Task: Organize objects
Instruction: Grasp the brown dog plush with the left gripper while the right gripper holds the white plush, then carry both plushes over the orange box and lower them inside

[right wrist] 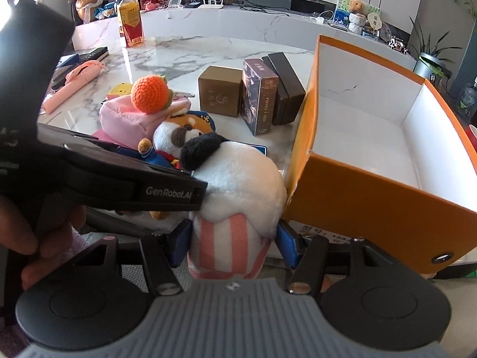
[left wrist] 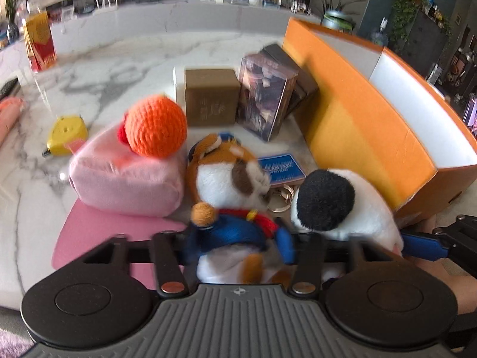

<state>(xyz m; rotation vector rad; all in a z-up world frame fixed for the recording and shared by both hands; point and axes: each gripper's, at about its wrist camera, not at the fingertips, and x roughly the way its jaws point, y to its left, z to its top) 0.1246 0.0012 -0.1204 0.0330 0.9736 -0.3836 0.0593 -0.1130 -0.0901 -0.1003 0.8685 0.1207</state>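
Note:
In the left wrist view my left gripper (left wrist: 235, 247) is shut on a brown-and-white plush animal (left wrist: 226, 179) in a blue sailor suit, which lies on the marble table (left wrist: 119, 68). In the right wrist view my right gripper (right wrist: 232, 238) is shut on the pink-striped base of a white plush (right wrist: 241, 179) with a black patch on top. That plush (left wrist: 342, 205) sits just right of the sailor plush, against the near corner of the open orange box (right wrist: 372, 197). The box's white inside holds nothing. My left gripper's black body (right wrist: 134, 179) crosses in front on the left.
A pink cake plush (left wrist: 125, 176) topped with a crocheted orange ball (left wrist: 155, 125) lies left of the sailor plush on a pink mat (left wrist: 98, 232). Behind stand a brown cube box (left wrist: 211, 98), a dark card box (left wrist: 265, 98) and black boxes. A yellow tape measure (left wrist: 67, 134) lies left; a blue tag (left wrist: 281, 167) with key rings lies between.

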